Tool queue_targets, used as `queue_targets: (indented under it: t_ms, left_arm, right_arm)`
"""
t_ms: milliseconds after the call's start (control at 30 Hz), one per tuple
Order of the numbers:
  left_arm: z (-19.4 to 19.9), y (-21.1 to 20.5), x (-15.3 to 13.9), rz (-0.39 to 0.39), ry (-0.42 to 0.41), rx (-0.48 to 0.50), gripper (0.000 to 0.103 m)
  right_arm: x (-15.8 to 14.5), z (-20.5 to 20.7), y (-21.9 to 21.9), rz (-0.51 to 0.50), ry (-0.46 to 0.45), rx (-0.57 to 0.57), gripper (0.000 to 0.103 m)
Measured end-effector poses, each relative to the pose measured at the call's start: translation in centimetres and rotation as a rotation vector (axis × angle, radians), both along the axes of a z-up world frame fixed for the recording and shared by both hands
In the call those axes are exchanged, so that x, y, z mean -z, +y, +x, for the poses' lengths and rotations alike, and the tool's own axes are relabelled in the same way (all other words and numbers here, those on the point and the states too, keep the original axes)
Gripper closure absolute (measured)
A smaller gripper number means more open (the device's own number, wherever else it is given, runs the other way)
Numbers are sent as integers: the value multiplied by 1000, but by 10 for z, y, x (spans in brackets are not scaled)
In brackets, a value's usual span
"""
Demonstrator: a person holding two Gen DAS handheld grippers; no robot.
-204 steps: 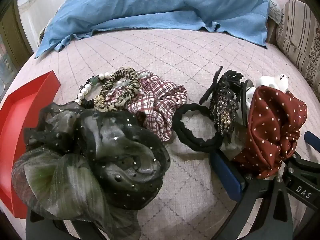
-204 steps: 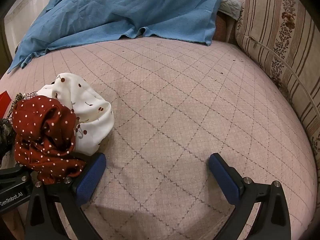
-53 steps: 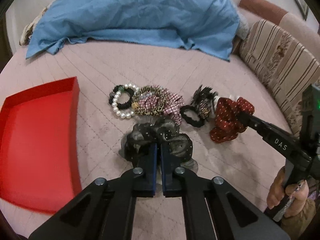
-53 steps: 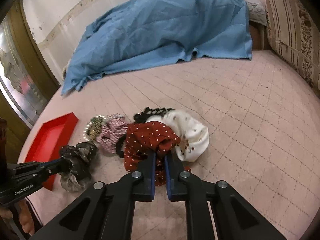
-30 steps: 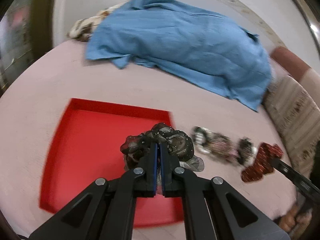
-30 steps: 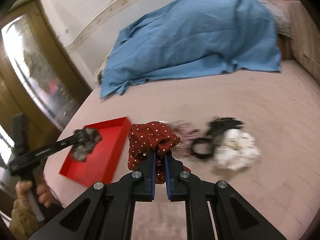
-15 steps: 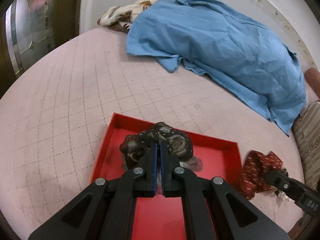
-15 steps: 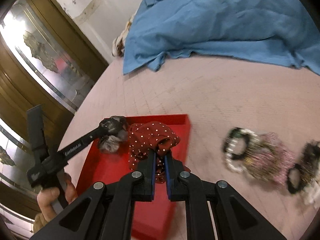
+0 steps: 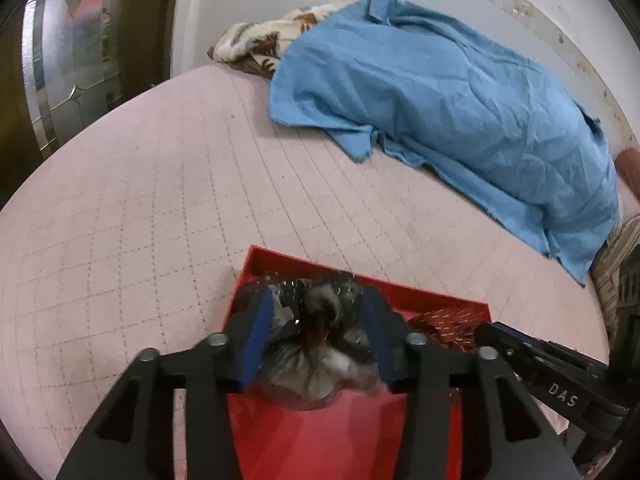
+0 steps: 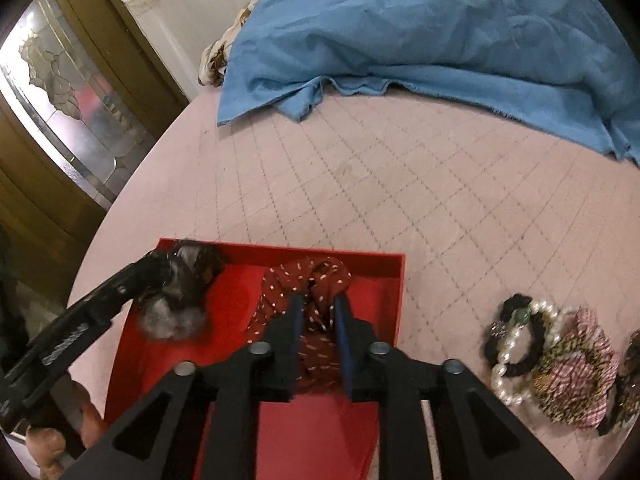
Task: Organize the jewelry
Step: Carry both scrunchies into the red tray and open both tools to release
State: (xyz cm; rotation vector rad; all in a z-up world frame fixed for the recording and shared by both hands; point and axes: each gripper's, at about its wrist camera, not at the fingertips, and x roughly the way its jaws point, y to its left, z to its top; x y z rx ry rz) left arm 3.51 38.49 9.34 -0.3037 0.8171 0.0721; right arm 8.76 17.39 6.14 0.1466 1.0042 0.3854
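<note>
Black scrunchie (image 9: 316,344) between spread left gripper (image 9: 318,320) fingers; right gripper (image 10: 319,312) parted around red scrunchie (image 10: 304,280), over red tray (image 10: 394,280)

"DAS" on right claw (image 9: 498,330)

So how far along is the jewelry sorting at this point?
Done: nothing lies released in the red tray yet. In hand: the left gripper has opened around the dark sheer scrunchie over the tray; the right gripper is parting around the red polka-dot scrunchie. Left: pearl bracelet, plaid scrunchie and neighbours on the pink quilted bed.
</note>
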Motion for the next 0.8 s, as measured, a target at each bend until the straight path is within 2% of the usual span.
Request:
queue_targets:
  t_ms: [33, 67, 100, 167, 267, 433, 467, 533, 567, 600, 700, 800]
  left_arm:
    - [-2, 2, -1, -9, -6, -5, 46]
    - [-2, 3, -2, -19, -12, -9, 45]
    - [-4, 5, -2, -29, -17, -14, 45]
    - [-6, 8, -4, -47, -24, -20, 44]
    - [-14, 9, -7, -62, -40, -27, 44]
    - [-26, 6, -11, -63, -61, -30, 44]
    - [-28, 5, -12, -62, -63, -29, 44]
    - [-31, 3, -12, -53, -64, -26, 44]
    - [-32, 1, -12, -48, -66, -26, 44]
    - [-33, 0, -12, -44, -67, -26, 44]
    - [-36, -3, -13, -31, -68, -27, 44]
    - [-39, -3, -14, -28, -75, -28, 44]
  right_arm:
    - [-2, 0, -1, -2, -9, 2, 71]
    - [-6, -3, -4, 4, -19, 4, 63]
    - [-11, -7, -8, 14, -28, 9, 56]
    - [-18, -16, -14, 23, -40, 14, 49]
    - [-20, -38, -23, -9, -36, 8, 48]
    - [-4, -85, -29, -32, 15, -40, 48]
    - [-2, -92, -28, -33, 21, -50, 48]
    - [5, -110, -24, -50, 25, -70, 61]
    - [8, -116, -23, -63, 29, -78, 74]
    - [11, -121, -21, -74, 35, -85, 78]
    - [16, -131, -18, -109, 28, -80, 82]
    - [19, -136, -21, -95, 40, -65, 83]
